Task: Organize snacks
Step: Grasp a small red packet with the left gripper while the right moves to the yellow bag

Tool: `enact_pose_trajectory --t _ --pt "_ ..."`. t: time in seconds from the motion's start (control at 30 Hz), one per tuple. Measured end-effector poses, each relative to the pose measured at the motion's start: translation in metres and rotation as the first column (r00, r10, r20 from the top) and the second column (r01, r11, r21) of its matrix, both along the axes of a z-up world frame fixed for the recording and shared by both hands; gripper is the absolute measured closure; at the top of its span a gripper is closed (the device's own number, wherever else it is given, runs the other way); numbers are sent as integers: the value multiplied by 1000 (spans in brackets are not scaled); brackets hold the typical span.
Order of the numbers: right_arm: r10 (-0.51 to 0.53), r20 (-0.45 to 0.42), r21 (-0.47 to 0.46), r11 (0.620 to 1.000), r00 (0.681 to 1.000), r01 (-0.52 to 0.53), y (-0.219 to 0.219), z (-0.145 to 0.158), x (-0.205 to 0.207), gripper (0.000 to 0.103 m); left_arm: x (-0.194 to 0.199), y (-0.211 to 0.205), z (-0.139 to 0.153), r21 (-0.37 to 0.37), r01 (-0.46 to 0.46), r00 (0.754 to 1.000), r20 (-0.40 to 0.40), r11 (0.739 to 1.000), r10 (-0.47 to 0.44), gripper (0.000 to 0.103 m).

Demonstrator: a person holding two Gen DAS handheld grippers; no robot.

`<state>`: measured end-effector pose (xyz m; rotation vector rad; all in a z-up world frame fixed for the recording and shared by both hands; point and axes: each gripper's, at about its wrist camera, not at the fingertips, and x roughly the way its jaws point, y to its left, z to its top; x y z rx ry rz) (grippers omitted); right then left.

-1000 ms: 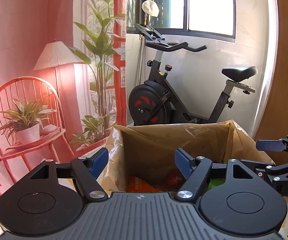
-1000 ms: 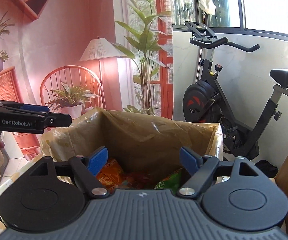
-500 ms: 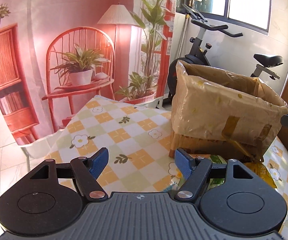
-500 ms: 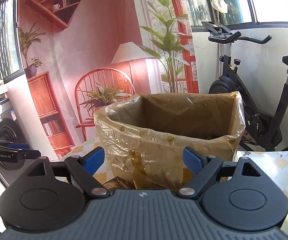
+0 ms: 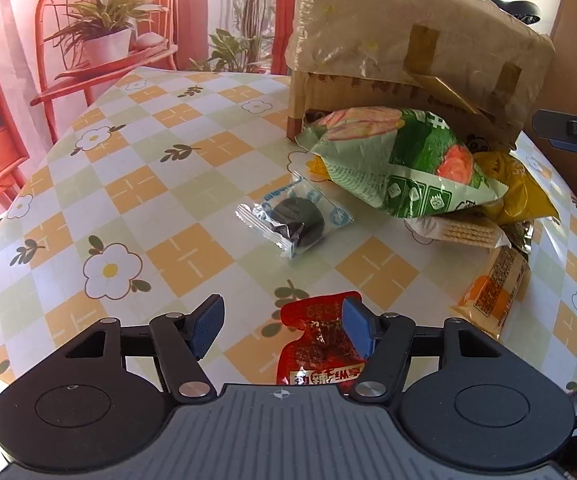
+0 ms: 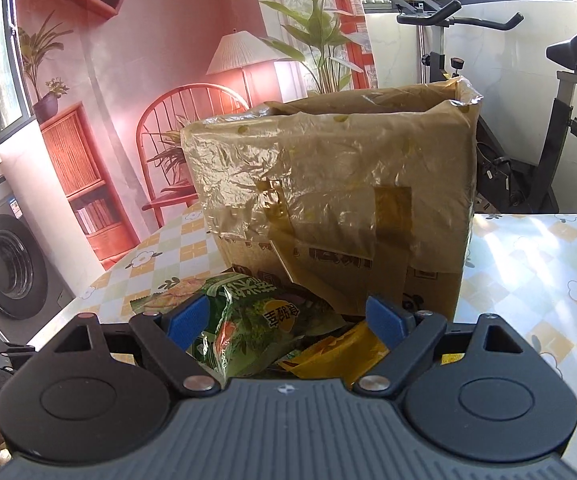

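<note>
The left claw (image 5: 282, 326) points down at the bench (image 5: 160, 184), its blue pads spread; the jaws have just been closing a little. A red sachet (image 5: 318, 340) lies flat on the bench under the gap, nearer the right-hand pad (image 5: 356, 330), which overlaps its upper corner in the picture; whether that pad touches it I cannot tell, and the other pad stands clear of it. Further out, a clear packet with a dark round biscuit (image 5: 294, 218) lies alone on the checked cloth. Beyond it to the right is a heap of snacks: a green bag (image 5: 400, 164) on top, a yellow bag (image 5: 516, 188) behind it, a pale cracker pack (image 5: 460, 232) under its near edge and an orange pack (image 5: 492, 292) nearest the bench's right side. The heap leans against the foot of a box (image 5: 408, 40) lined with brownish plastic film.

The right claw (image 6: 286, 322) is spread wide, its jaws having just been opening, and nothing is pinched. Between its pads, but lower on the bench, shows the green bag (image 6: 248, 320), with the yellow bag (image 6: 336, 350) just to its right. Straight ahead stands the box (image 6: 328, 200), open at the top, its contents hidden from here. Behind it are an exercise bike (image 6: 544, 120) and a printed backdrop (image 6: 148, 40).
</note>
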<state>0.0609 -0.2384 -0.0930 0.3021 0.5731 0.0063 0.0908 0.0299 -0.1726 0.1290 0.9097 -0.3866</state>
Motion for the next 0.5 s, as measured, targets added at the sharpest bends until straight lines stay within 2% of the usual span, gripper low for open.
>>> enact_pose_trajectory --t 0.23,0.3,0.33,0.43,0.5 --pt "-10 -48 -4 1000 999 10 -2 -16 -11 15 -2 -11 -13 20 76 997 -32 997 -76 37" --pt "-13 -57 2 1000 998 13 -2 -20 -13 15 0 -13 -18 19 72 996 -53 997 -71 37" --pt "-15 -61 8 1000 998 16 -2 -23 -15 15 0 -12 -21 21 61 996 -64 998 -59 38" --pt "-20 -67 19 1000 998 21 -2 -26 -17 15 5 -8 -28 27 26 995 -98 999 -23 52" --pt "-22 -70 20 1000 997 24 -2 -26 -18 15 5 -9 -29 19 19 995 -98 1000 -17 52"
